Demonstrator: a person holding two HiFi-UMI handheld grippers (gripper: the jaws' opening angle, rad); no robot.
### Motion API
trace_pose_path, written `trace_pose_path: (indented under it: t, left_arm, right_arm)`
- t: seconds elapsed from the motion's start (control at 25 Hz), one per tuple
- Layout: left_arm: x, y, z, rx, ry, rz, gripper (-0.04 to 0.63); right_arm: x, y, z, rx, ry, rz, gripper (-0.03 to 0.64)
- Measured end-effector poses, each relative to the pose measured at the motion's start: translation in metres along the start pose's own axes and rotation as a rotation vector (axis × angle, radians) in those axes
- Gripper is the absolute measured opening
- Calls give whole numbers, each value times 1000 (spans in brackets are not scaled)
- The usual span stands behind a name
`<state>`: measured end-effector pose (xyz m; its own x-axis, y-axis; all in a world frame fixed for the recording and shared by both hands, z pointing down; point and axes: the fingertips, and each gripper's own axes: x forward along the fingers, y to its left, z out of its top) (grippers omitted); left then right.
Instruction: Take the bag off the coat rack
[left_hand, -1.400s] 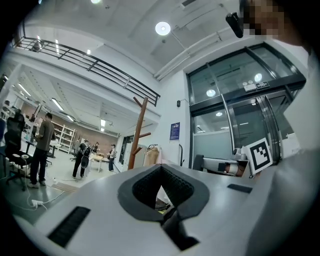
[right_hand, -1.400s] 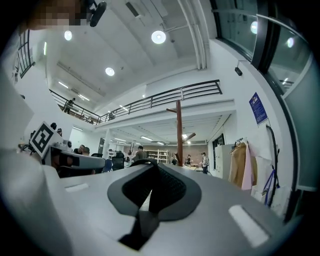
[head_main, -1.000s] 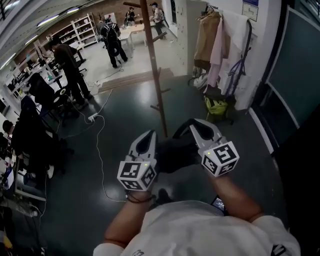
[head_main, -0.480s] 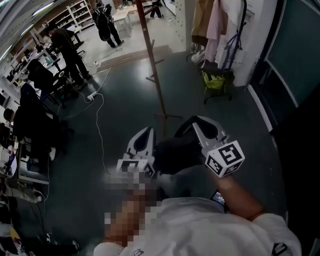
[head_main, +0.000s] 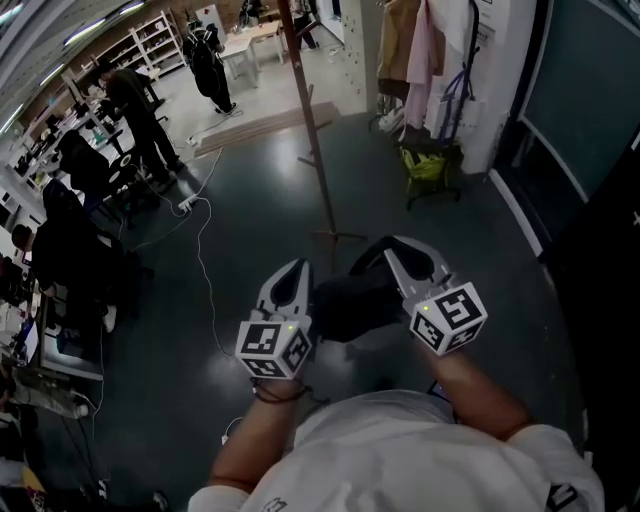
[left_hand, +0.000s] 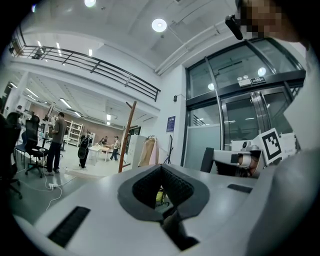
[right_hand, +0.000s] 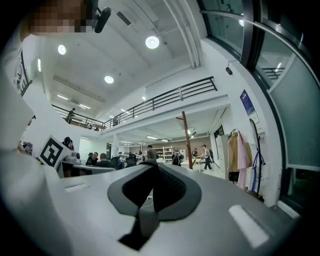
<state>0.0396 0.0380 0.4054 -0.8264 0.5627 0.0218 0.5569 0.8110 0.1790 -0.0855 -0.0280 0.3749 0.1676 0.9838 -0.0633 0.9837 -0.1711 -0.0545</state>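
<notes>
Just beside the fingers (head_main: 277, 292), black bag (head_main: 350, 305)

No legible text, brand or number anywhere.

- Left marker cube (head_main: 272, 349) on the left gripper (head_main: 296, 270): black-and-white square code patterns only, no letters or digits.
- Right marker cube (head_main: 449, 317) on the right gripper (head_main: 398, 246): same, pattern only.
- Blue sign (right_hand: 246, 102) high on the white wall (right_hand: 225, 90), seen in the right gripper view: has print, but it's too small to read. It's also in the left gripper view, just as illegible.
</notes>
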Motion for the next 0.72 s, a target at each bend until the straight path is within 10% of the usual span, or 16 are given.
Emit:
trace_pose_path:
  t: [0.72]
  left_arm:
    - [-144, 16, 16, 56, 13, -96, 6]
  right_arm:
    - [-29, 144, -5, 16, -4, -74, 21]
